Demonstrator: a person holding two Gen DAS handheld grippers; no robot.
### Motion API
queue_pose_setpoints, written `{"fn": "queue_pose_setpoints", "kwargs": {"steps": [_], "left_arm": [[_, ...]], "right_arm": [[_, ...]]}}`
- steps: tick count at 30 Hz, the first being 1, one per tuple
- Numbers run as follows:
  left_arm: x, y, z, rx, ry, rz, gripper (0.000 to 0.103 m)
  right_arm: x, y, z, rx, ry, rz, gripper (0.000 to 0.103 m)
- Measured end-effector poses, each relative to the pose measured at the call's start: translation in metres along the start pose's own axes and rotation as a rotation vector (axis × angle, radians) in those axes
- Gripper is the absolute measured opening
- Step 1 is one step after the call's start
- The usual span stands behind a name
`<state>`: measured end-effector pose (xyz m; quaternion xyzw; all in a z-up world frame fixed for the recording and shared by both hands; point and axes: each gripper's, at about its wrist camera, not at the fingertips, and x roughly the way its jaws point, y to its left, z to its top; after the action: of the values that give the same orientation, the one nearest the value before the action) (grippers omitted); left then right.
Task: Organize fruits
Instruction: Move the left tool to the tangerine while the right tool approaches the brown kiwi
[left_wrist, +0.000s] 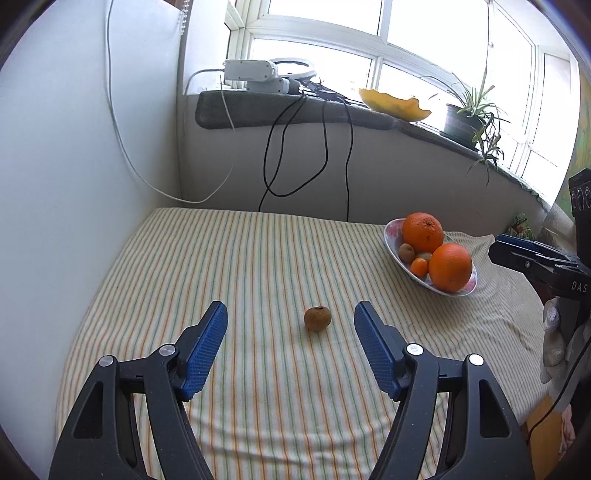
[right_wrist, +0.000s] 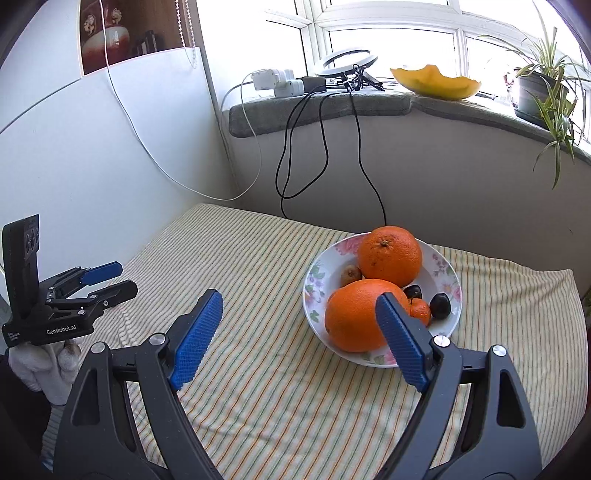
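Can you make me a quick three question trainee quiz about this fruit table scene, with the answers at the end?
1. True or false: the small brown fruit lies on the striped cloth, outside the bowl.
2. How many large oranges are in the bowl?
3. Which is holding something: A left gripper, B right gripper, C neither?

Key
1. True.
2. Two.
3. C; both stand open with nothing between the fingers.
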<state>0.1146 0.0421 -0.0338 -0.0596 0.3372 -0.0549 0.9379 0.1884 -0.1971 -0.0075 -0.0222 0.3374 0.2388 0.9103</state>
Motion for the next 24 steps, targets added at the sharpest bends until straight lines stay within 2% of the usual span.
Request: {"fn": "queue_pose_setpoints", "kwargs": {"steps": [9,13,15,17,20,24], "left_arm": [[-0.024,0.046,-0.029,-0.053,-0.005,0.100,0.070],[-0.028,0.067,-0.044,-0.093,0.011,0.135,0.064],[-0.029,0.076,-0.048,-0.113,0.015,0.145,0.063],[-0.029,0.084,-0.051,-0.122,0.017,0.164,0.062],[-0.027,0.094,-0.054,-0.136,0.023,0.179,0.057],[-0.024,0.110,-0.060,-0.170,0.030,0.192,0.056]], "right_arm": [[0.024,0.042,-0.001,-0.086,0.030,0.054,0.087],[0.040,0.062,-0.001,-0.124,0.052,0.075,0.087],[0.049,0.070,-0.001,-0.137,0.068,0.089,0.083],[0.059,0.078,-0.003,-0.150,0.093,0.103,0.075],[0.075,0.088,-0.006,-0.167,0.127,0.112,0.070],[0.094,0.096,-0.011,-0.180,0.175,0.124,0.061]]}}
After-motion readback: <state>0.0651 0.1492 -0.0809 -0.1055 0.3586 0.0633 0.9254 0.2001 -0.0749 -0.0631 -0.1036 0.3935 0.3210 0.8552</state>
